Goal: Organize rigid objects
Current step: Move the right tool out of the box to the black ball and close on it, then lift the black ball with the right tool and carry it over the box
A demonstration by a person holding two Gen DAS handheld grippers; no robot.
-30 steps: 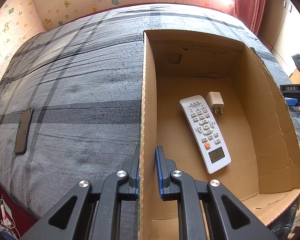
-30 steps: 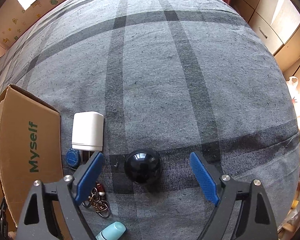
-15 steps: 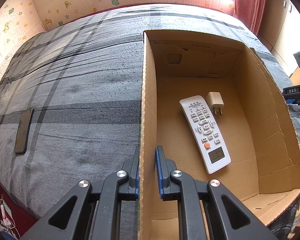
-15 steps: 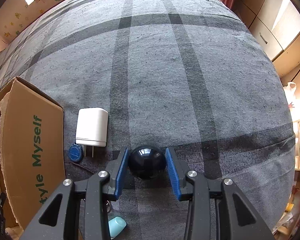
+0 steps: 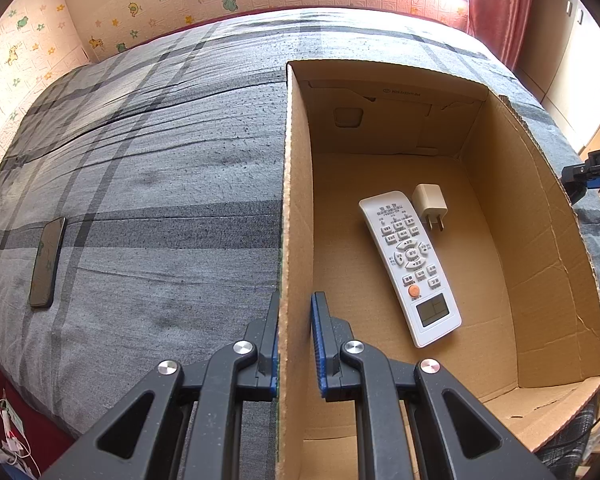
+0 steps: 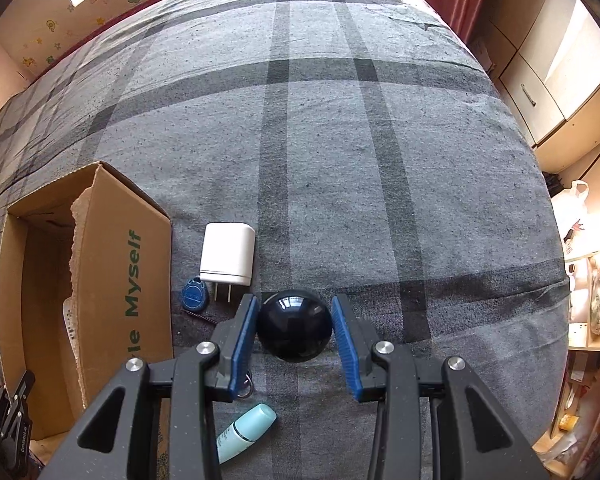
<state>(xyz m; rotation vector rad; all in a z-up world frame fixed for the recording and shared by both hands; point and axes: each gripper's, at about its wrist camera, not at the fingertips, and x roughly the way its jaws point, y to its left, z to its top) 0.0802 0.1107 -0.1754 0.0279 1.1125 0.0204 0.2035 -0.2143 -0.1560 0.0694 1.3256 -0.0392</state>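
The cardboard box (image 5: 540, 216) lies open on the grey plaid bedspread (image 6: 340, 140), its long axis running away from the left gripper (image 5: 295, 332), which is clenched on the box's side wall; "Myself" reads on its outer side, the word before it cut off; inside, the white remote (image 5: 410, 264) points lengthwise, display nearest; the right gripper (image 6: 295, 332) grasps the black ball (image 6: 295, 325), round, without axis.
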